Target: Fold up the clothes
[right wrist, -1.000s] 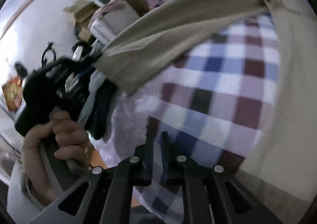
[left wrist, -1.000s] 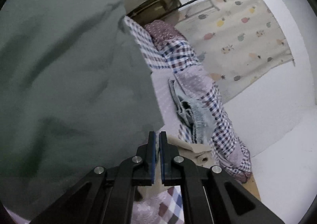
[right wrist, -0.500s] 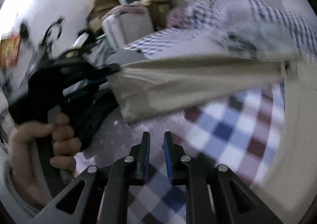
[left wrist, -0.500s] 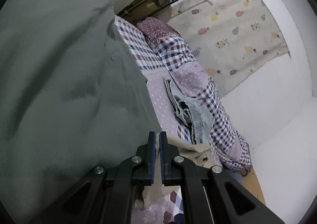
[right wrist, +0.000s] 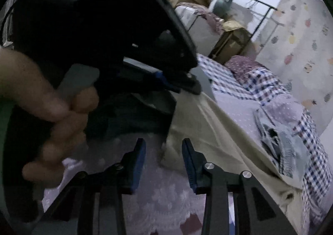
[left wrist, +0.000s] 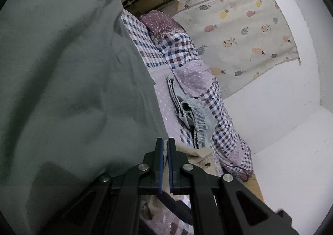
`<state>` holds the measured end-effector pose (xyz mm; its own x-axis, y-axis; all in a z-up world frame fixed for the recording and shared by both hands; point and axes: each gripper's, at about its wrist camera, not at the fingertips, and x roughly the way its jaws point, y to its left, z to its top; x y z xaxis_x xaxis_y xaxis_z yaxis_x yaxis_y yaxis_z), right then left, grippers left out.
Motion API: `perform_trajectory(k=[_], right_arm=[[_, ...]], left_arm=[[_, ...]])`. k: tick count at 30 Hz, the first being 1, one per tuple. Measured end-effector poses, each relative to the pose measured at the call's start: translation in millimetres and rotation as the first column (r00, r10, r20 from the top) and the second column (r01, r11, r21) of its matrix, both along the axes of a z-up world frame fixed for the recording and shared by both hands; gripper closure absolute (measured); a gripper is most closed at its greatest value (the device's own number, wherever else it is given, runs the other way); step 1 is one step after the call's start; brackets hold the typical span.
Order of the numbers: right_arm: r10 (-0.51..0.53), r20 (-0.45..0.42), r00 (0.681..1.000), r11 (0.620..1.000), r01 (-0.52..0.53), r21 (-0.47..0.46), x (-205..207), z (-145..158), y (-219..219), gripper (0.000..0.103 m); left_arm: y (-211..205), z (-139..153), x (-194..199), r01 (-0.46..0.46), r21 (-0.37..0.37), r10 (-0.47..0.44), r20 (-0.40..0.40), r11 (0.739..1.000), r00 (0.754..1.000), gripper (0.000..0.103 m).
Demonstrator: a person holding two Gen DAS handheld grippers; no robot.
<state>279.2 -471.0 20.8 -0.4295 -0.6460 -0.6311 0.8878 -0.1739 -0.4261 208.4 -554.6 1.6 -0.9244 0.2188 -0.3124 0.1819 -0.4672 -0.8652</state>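
The beige garment (right wrist: pixel 224 141) lies stretched over the bed (right wrist: pixel 233 110), its long axis running from the corner pinched up in the left gripper (left wrist: pixel 165 143) down and away toward the far hem near the bed's edge. That left gripper is clamped tight on the beige cloth, a sliver of it showing between the blue pads, and it points only slightly downward. The right gripper (right wrist: pixel 164 151) sits just below and beside the left one, tilted more steeply at the bed, its jaws opening with nothing pressed between them; the garment's raised edge starts just ahead of its right finger. I would judge the right hand the nearer one for taking a second hold along that edge. A folded pale-blue garment (right wrist: pixel 278 143) rests farther along the bed, well apart.
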Motion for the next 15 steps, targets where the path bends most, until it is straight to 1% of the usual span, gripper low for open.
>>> perform_trajectory(k=[4,6,7,9,12,13,15], right_arm=[[-0.067,0.082,0.994,0.998,0.067,0.001,-22,0,-9,0.065],[-0.095,0.108,0.99,0.995,0.095,0.005,-28,2,-16,0.066],[-0.107,0.107,0.989,0.994,0.107,0.002,-28,5,-19,0.066],[-0.122,0.077,0.99,0.992,0.123,0.003,-23,7,-25,0.066],[-0.132,0.04,0.99,0.991,0.131,0.022,-18,5,-34,0.067],[-0.133,0.045,0.99,0.991,0.132,0.024,-19,4,-35,0.069],[-0.145,0.062,0.987,0.989,0.144,0.03,-23,3,-34,0.08]], left_arm=[[0,0,1,-0.001,0.009,0.001,-0.006,1.0,1.0,0.1],[-1,1,2,-0.002,0.018,0.002,-0.014,1.0,1.0,0.1],[-2,0,3,-0.003,0.029,0.004,-0.018,1.0,1.0,0.1],[-5,-2,6,-0.007,0.06,0.009,-0.03,0.998,1.0,0.1],[-6,-2,7,-0.007,0.06,0.009,-0.022,0.998,1.0,0.1],[-5,-2,7,-0.007,0.059,0.008,-0.019,0.998,1.0,0.1],[-7,-2,9,-0.013,0.069,0.014,-0.021,0.998,1.0,0.1]])
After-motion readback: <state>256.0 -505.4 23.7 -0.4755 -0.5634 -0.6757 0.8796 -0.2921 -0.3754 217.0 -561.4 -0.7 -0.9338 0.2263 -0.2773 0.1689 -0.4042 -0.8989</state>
